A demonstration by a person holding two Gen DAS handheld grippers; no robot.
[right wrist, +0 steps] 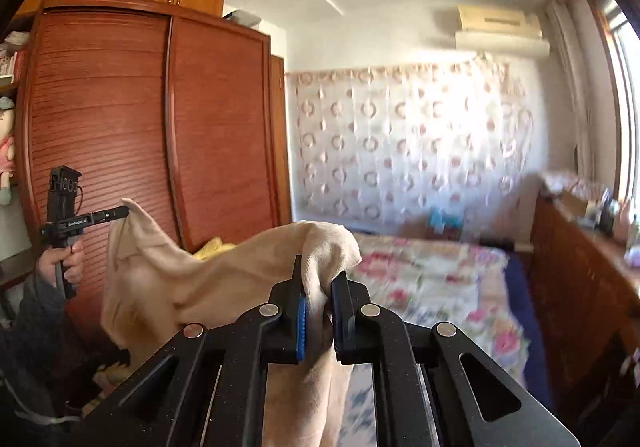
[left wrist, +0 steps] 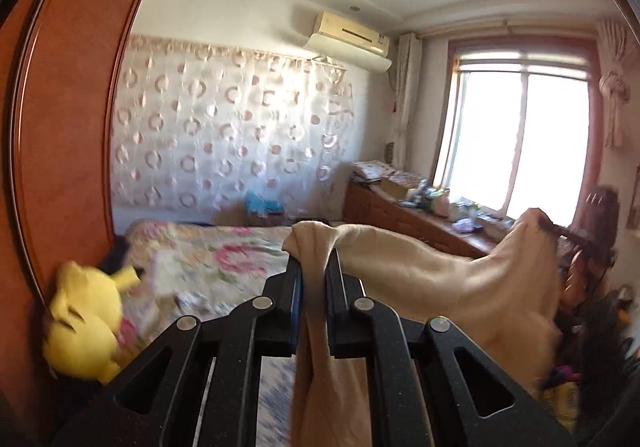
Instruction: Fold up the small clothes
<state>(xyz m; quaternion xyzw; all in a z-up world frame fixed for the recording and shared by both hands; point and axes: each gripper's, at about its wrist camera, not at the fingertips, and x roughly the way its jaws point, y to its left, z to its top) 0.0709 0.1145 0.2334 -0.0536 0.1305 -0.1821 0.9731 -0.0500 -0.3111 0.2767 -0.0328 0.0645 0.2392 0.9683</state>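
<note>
A beige garment (left wrist: 440, 275) hangs stretched in the air between both grippers. My left gripper (left wrist: 316, 267) is shut on one corner of it, with cloth bunched over the fingertips and trailing down between the fingers. At the right of the left wrist view, the right gripper (left wrist: 554, 227) pinches the far corner. In the right wrist view, my right gripper (right wrist: 320, 279) is shut on the beige garment (right wrist: 208, 279), which sags leftwards to the left gripper (right wrist: 120, 213), held by a hand (right wrist: 60, 259) in a grey sleeve.
A bed with a floral cover (left wrist: 208, 259) lies below and ahead. A yellow plush toy (left wrist: 86, 327) sits by the red-brown wardrobe (right wrist: 120, 127). A low wooden cabinet (left wrist: 400, 215) with clutter runs under the window (left wrist: 516, 143). A patterned curtain (right wrist: 400, 143) covers the far wall.
</note>
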